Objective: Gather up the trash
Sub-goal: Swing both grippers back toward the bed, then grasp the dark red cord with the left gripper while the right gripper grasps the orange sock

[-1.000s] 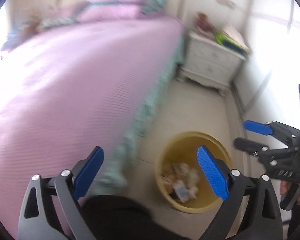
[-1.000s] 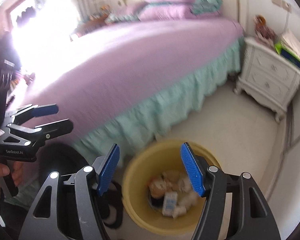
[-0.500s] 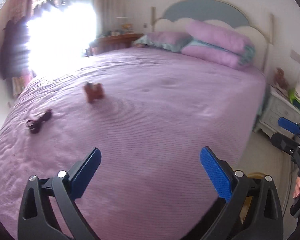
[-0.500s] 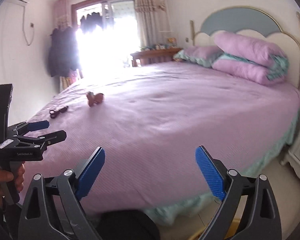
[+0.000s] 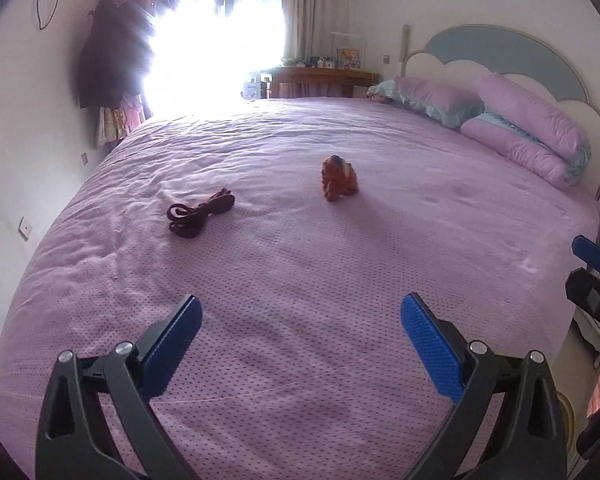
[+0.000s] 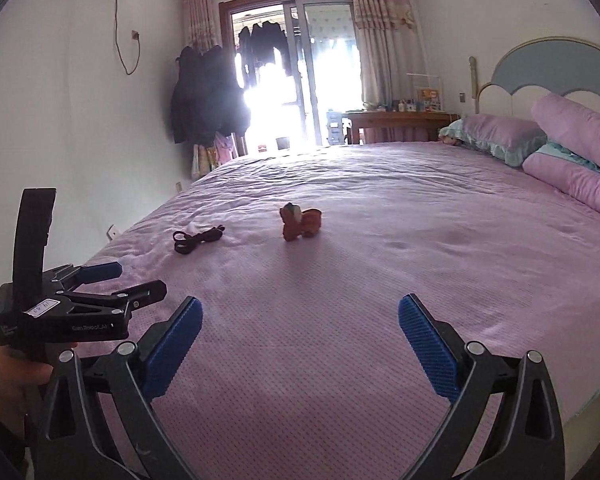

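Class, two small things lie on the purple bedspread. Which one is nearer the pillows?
The crumpled orange-brown wrapper. The dark coiled cord lies farther from the pillows, toward the window side.

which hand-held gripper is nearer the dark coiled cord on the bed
Left. The left hand-held gripper faces the dark coiled cord from the bed's near edge; the right hand-held gripper sits further right.

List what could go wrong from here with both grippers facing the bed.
1. The dark coiled cord and orange-brown crumpled item lie far across the bedspread; reaching could overextend.
2. Fingers could snag the wrinkled bedspread with the cord.
3. The right gripper, jaws opening and empty, sits near the left gripper; they could collide.
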